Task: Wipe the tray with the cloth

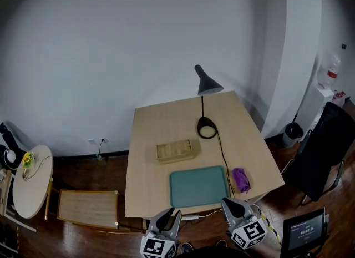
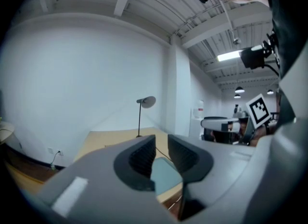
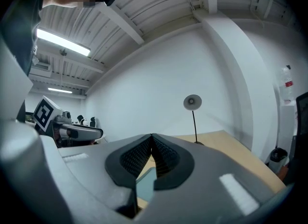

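Note:
A teal tray (image 1: pixel 198 186) lies flat at the near edge of the wooden table (image 1: pixel 161 124). Just right of it lies a crumpled purple cloth (image 1: pixel 241 180), clear of both grippers. My left gripper (image 1: pixel 168 213) hovers below the table's near edge, left of the tray's middle; its jaws stand apart with nothing between them (image 2: pixel 161 143), and the tray (image 2: pixel 166 172) shows through the gap. My right gripper (image 1: pixel 228 203) hangs just off the tray's near right corner, shut with its tips touching (image 3: pixel 152 138) and holding nothing. A sliver of the tray (image 3: pixel 146 182) shows under it.
A shallow wooden box (image 1: pixel 176 151) sits behind the tray. A black desk lamp (image 1: pixel 206 126) stands further back, its cord running toward the cloth. A round side table (image 1: pixel 32 187) and a low wooden bench (image 1: pixel 87 207) stand at left, a black chair (image 1: pixel 324 146) at right.

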Action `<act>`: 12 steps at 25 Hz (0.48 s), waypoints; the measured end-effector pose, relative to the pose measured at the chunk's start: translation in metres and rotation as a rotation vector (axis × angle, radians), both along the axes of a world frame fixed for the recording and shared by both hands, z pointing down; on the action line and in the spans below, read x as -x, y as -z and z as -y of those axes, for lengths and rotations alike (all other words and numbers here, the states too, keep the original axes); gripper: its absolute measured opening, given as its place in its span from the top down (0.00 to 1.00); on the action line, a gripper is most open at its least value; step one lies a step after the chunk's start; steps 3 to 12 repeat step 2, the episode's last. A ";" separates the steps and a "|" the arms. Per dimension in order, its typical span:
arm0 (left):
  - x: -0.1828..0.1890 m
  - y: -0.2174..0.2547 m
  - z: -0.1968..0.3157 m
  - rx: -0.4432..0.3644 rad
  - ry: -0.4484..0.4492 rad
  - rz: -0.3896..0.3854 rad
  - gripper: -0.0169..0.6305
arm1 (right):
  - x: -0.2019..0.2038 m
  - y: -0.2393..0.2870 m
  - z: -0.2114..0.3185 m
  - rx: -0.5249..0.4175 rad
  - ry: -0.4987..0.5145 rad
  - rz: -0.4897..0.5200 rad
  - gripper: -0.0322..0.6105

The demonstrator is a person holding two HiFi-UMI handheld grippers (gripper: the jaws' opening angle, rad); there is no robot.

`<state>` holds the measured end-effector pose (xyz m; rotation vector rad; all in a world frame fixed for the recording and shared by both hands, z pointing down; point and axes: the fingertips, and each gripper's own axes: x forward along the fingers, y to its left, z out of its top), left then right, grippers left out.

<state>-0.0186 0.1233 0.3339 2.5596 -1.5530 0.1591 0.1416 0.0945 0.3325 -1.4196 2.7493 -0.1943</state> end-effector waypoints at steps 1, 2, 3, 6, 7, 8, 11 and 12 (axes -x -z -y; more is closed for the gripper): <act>-0.001 0.000 0.002 0.001 0.000 0.000 0.81 | 0.003 0.000 0.001 -0.003 0.011 -0.004 0.94; -0.002 0.000 0.004 0.002 0.001 -0.001 0.81 | 0.005 -0.001 0.002 -0.006 0.021 -0.009 0.94; -0.002 0.000 0.004 0.002 0.001 -0.001 0.81 | 0.005 -0.001 0.002 -0.006 0.021 -0.009 0.94; -0.002 0.000 0.004 0.002 0.001 -0.001 0.81 | 0.005 -0.001 0.002 -0.006 0.021 -0.009 0.94; -0.002 0.000 0.004 0.002 0.001 -0.001 0.81 | 0.005 -0.001 0.002 -0.006 0.021 -0.009 0.94; -0.002 0.000 0.004 0.002 0.001 -0.001 0.81 | 0.005 -0.001 0.002 -0.006 0.021 -0.009 0.94; -0.002 0.000 0.004 0.002 0.001 -0.001 0.81 | 0.005 -0.001 0.002 -0.006 0.021 -0.009 0.94; -0.002 0.000 0.004 0.002 0.001 -0.001 0.81 | 0.005 -0.001 0.002 -0.006 0.021 -0.009 0.94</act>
